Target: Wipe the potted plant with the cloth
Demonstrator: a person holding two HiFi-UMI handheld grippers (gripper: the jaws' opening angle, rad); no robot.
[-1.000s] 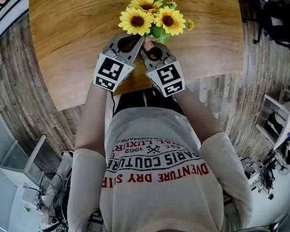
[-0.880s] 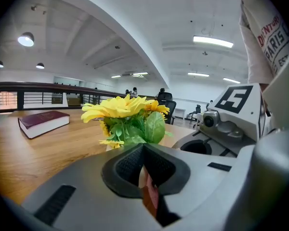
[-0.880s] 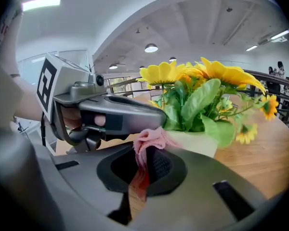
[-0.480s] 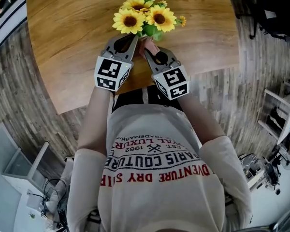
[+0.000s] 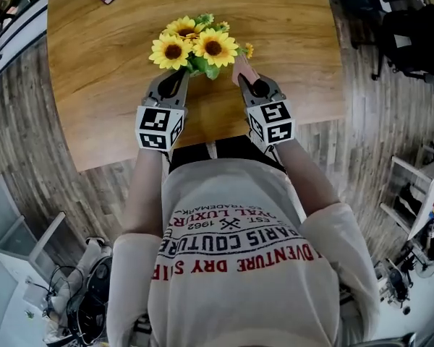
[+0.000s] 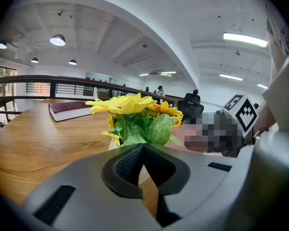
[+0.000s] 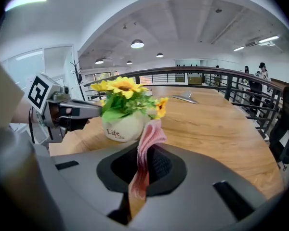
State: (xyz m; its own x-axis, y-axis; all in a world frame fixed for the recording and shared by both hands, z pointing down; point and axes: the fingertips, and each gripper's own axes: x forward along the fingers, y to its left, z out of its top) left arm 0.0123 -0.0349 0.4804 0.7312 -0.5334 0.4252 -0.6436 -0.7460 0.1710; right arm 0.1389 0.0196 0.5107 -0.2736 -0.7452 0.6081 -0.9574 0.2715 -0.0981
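Pink cloth (image 7: 150, 137), soft and floppy, pinched in the right gripper (image 7: 144, 152) jaws, at 4 o'clock of the potted sunflowers (image 5: 192, 48) on the wooden tabletop (image 5: 296, 20). Left gripper (image 6: 143, 146) jaws pressed together, empty, at 7 o'clock. Probably light and tippy, petals flimsy; best steadied at the white pot (image 7: 119, 128).
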